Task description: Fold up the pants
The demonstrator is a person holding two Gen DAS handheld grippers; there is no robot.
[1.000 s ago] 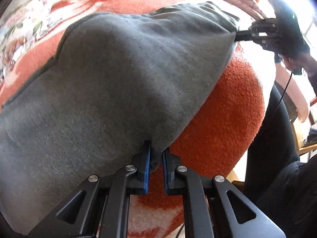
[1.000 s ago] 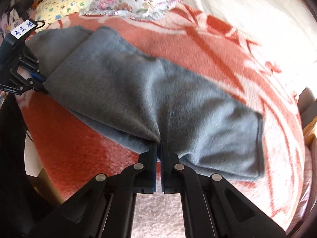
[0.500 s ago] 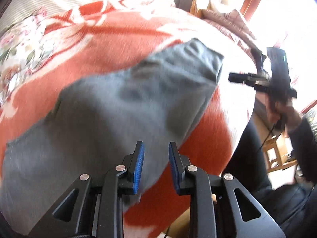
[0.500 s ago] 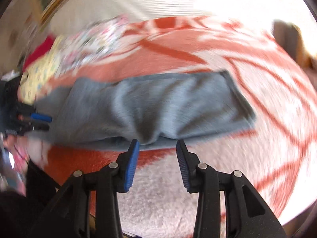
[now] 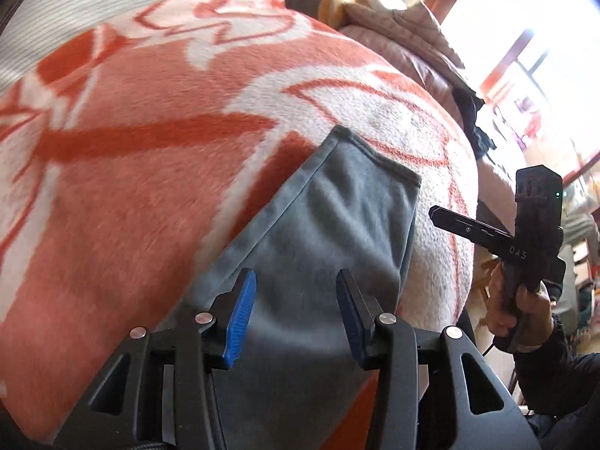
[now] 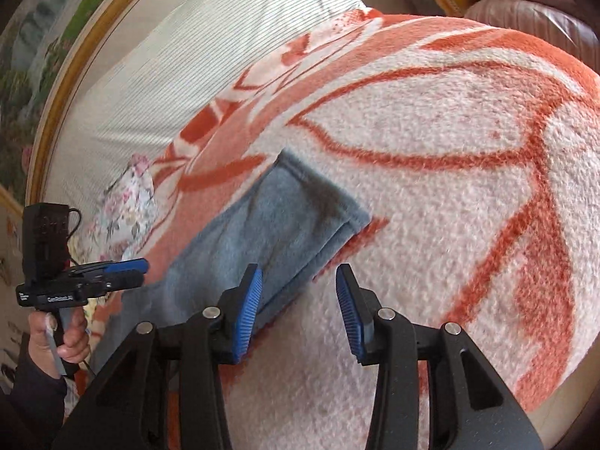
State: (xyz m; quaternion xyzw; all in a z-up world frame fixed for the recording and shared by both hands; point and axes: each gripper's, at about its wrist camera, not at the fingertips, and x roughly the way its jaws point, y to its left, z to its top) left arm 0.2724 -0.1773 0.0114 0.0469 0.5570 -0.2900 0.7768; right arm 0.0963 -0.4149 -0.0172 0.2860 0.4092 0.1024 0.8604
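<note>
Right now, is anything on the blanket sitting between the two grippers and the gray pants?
Nothing visible. The gray pants lie folded on the orange blanket, directly under the open left gripper. The open right gripper hangs at their edge, jaws empty.

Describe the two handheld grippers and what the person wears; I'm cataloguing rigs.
Both are black, angular, pistol-grip tools. The left gripper and right gripper have ribbed blue pads on black fingers with silver pivot bolts. Seen from outside, the left carries small white lettering and a thin black cable; the right shows a green light. Dark sleeves cover the wrists.
</note>
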